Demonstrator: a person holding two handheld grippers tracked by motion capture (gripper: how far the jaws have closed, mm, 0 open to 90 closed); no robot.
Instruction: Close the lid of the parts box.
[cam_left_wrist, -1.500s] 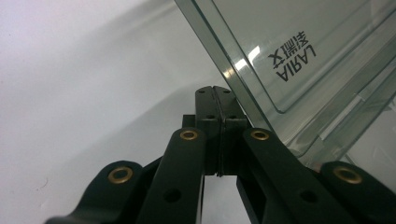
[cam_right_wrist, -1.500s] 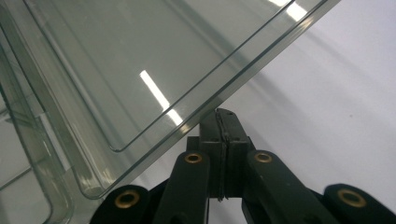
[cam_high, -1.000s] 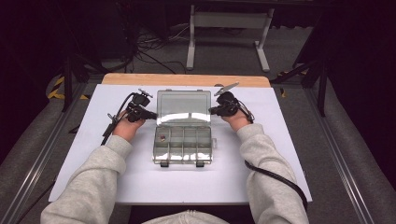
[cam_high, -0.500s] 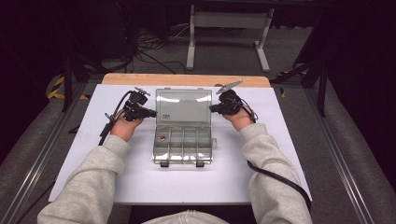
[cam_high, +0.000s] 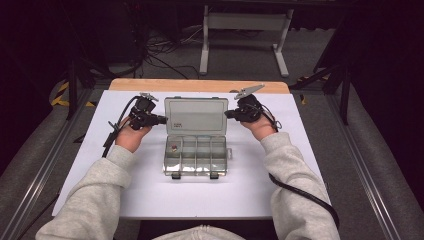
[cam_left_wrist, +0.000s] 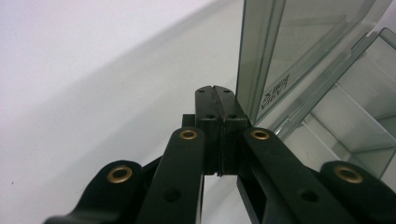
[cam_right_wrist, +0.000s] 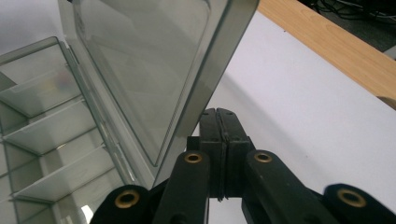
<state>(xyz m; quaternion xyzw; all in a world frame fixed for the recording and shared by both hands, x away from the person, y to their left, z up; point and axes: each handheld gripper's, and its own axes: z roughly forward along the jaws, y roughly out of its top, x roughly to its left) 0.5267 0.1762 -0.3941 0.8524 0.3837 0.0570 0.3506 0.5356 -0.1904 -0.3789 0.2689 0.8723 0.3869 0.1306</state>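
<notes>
Lid (cam_high: 196, 116) of the clear box (cam_high: 196, 156) was being swung open, the left gripper (cam_left_wrist: 216, 91) and right gripper (cam_right_wrist: 219, 114) clenched empty at its side edges. Next it likely needed easing flat onto the table (cam_high: 150, 200).

The raised clear plastic lid (cam_high: 196, 116) of the compartment box (cam_high: 196, 156) stands as a wall between the left gripper (cam_high: 162, 120) and right gripper (cam_high: 227, 114). Bare white tabletop (cam_high: 200, 192) lies open all around, and the compartments are reachable from above.
</notes>
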